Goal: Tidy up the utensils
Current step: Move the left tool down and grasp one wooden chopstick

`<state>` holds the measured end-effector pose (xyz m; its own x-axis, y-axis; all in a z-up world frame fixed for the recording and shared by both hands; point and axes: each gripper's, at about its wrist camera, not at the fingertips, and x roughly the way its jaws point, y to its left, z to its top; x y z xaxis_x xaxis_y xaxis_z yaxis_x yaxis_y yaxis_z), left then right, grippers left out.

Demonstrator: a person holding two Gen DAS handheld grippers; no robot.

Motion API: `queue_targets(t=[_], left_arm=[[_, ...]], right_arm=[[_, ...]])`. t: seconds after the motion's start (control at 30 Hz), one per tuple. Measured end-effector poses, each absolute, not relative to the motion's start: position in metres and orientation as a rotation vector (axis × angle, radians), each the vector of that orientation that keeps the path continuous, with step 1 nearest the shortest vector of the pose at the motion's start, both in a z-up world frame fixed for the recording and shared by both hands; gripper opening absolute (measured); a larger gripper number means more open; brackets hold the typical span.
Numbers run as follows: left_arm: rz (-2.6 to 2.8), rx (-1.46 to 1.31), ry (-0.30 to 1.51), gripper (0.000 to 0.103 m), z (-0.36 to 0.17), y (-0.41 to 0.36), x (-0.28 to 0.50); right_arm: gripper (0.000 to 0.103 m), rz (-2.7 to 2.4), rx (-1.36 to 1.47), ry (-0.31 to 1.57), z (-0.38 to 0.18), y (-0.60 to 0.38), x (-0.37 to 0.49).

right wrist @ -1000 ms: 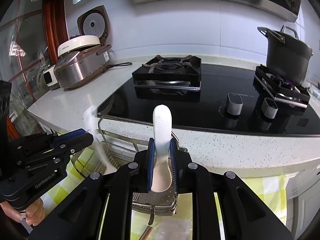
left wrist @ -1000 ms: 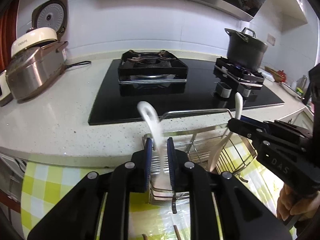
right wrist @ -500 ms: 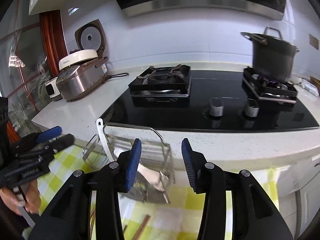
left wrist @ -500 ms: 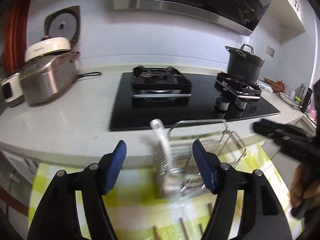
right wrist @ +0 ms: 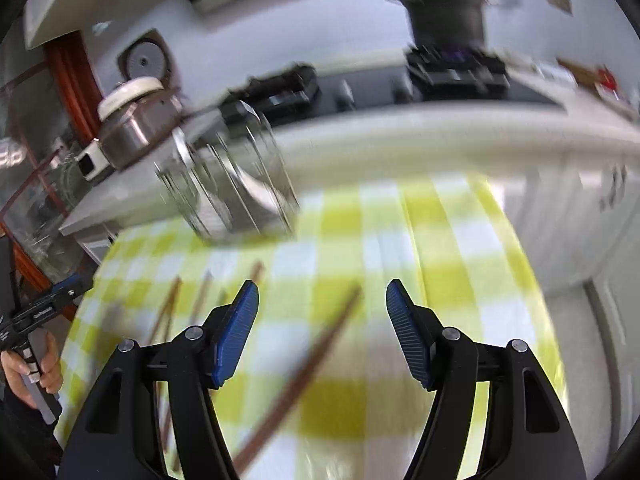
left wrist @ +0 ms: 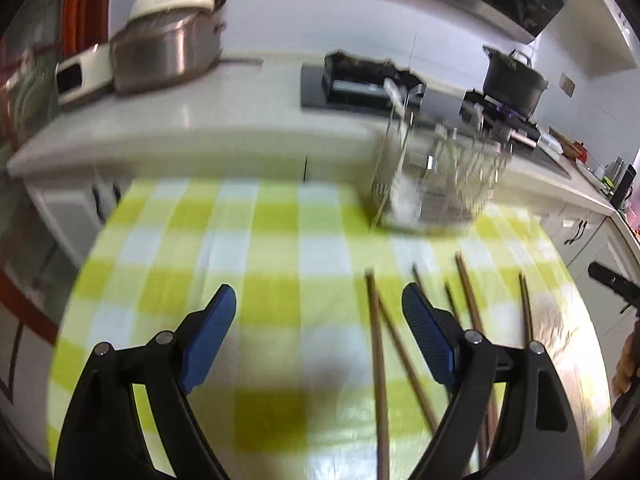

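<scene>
1. While blur smears the left wrist view, the left gripper (left wrist: 316, 316) has just spread apart, empty; thin stiff chopsticks (left wrist: 378, 360) lie lower right on the checked cloth (left wrist: 260, 232), below the wire rack (left wrist: 436, 192).
2. Right wrist view: the right gripper (right wrist: 322, 316), just opened, straddles one light chopstick (right wrist: 316, 356), probably best pinched mid-length.

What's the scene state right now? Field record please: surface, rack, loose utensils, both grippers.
surface: yellow-green checked tablecloth
rack: wire metal utensil rack at the far edge of the cloth, white spoon standing in it
loose utensils: brown wooden chopsticks scattered flat on the cloth
left gripper: jaws just opened, nothing between them
right gripper: jaws just opened, empty, one chopstick on the cloth below
image quality: motion blur
</scene>
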<state>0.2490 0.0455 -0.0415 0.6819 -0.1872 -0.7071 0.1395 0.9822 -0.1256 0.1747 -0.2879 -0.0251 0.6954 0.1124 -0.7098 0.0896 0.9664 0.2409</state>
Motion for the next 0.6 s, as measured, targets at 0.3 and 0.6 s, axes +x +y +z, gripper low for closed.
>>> queue_targets(t=[0.3,0.6], left_arm=[[-0.19,-0.061,0.896,0.081,-0.098,0.034,0.226],[-0.182,0.004,0.939,0.071,-0.123,0.009,0.252]], right_arm=[[0.064,-0.03,0.356,0.886,-0.087,-0.286,0.141],[0.064,-0.022,0.329,0.887,-0.089,-0.279,0.149]])
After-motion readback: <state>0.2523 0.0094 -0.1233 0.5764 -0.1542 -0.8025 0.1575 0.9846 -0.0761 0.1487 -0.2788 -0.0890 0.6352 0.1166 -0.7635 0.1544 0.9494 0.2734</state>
